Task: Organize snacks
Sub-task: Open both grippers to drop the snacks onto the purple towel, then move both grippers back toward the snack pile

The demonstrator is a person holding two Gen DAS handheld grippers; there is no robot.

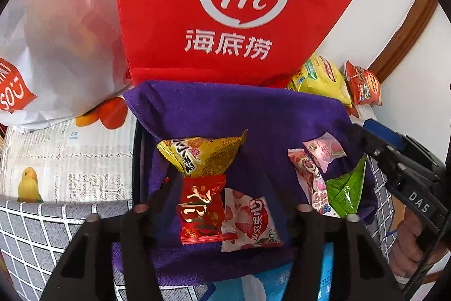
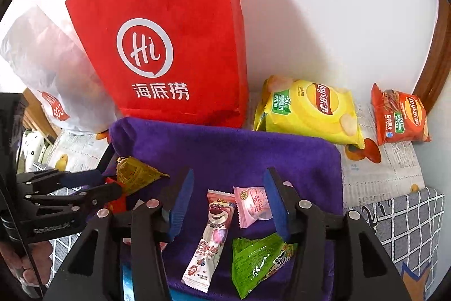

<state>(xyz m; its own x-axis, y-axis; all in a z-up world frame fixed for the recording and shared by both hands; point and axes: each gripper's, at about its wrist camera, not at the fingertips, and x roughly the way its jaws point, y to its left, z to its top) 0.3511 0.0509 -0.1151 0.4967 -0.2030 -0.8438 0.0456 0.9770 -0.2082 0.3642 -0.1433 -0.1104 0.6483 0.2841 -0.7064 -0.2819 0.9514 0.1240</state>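
Jaws apart on both — the left gripper (image 1: 222, 199) straddles a red candy packet (image 1: 201, 209) on the purple cloth (image 1: 225, 109), lower centre; the right gripper (image 2: 228, 202) hangs over a pink bear bar (image 2: 210, 236) and a green sachet (image 2: 256, 258) — nothing pinched.

The left wrist view looks forward and steeply down along its own claw, the left gripper (image 1: 222, 193), close above a purple cloth (image 1: 225, 109). A red bag (image 1: 225, 4) stands past the claw's tips, filling the top of the picture. The other claw enters at this view's right edge.

The right wrist view looks down less steeply along the right gripper (image 2: 228, 205), close over the same purple cloth (image 2: 225, 148), with the red bag (image 2: 169, 47) ahead and to the left. The left gripper (image 2: 112, 185) shows at its left edge.

Both views share the cloth, the bag, and a yellow chip bag (image 1: 318, 81) (image 2: 310, 109) beyond the cloth's far right corner.
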